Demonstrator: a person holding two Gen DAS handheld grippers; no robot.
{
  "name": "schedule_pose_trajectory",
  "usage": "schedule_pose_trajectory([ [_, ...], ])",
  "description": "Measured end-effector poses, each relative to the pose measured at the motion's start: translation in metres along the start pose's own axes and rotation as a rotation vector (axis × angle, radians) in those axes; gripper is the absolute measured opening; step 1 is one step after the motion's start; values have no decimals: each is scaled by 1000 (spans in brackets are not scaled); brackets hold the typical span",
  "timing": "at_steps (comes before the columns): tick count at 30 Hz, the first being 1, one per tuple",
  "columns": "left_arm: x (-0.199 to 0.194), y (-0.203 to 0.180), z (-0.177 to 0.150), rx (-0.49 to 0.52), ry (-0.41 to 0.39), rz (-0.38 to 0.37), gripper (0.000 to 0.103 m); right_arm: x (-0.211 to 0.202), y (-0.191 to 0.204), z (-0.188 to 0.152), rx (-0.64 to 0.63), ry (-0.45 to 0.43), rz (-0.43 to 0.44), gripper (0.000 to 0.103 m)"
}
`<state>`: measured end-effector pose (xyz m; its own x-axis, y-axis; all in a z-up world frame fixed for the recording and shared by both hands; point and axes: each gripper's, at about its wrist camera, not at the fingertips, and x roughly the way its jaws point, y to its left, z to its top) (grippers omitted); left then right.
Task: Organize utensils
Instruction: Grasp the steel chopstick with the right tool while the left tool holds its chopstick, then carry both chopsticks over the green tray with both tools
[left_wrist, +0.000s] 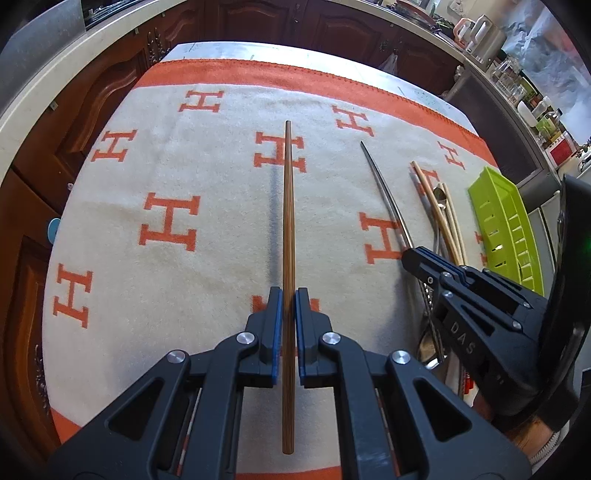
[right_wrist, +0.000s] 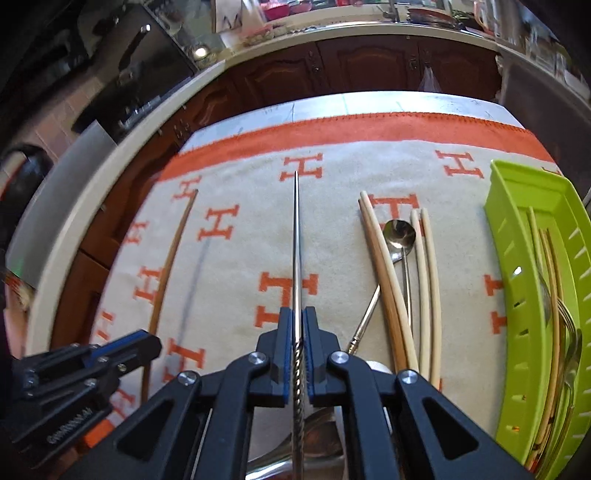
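My left gripper (left_wrist: 288, 310) is shut on a brown wooden chopstick (left_wrist: 288, 221) and holds it above the cloth, pointing away; it also shows at the left of the right wrist view (right_wrist: 170, 258). My right gripper (right_wrist: 297, 328) is shut on a metal chopstick (right_wrist: 296, 240) with a twisted handle, also lifted; in the left wrist view the right gripper (left_wrist: 417, 258) and the metal chopstick (left_wrist: 384, 192) show to the right. Pale wooden chopsticks (right_wrist: 384, 277) and a metal spoon (right_wrist: 400, 236) lie on the cloth. A green tray (right_wrist: 517, 229) at the right holds chopsticks and a fork (right_wrist: 565, 325).
A cream blanket with orange H marks (left_wrist: 170, 221) covers the table. Dark wooden cabinets (left_wrist: 258, 18) and a pale counter edge (right_wrist: 92, 177) ring the table. Jars and kitchen items (left_wrist: 517, 74) stand on the far right counter. A large metal spoon (right_wrist: 317, 432) lies under my right gripper.
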<state>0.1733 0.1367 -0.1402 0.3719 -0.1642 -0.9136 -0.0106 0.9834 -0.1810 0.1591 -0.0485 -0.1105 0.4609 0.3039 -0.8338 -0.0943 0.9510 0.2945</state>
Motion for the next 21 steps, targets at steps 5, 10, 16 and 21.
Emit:
schedule_pose_trajectory([
  [5,-21,-10,0,21,-28,4,4,-35,-10,-3,40,-48,63,5],
  [10,-44,-34,-3,48,-51,-18,4,-72,-32,-14,71,-91,77,5],
  [16,-65,-84,-12,96,-50,-83,4,-114,-83,-31,139,-146,39,5],
  [21,-70,-148,-20,156,-17,-158,4,-139,-131,-42,199,-185,-14,6],
])
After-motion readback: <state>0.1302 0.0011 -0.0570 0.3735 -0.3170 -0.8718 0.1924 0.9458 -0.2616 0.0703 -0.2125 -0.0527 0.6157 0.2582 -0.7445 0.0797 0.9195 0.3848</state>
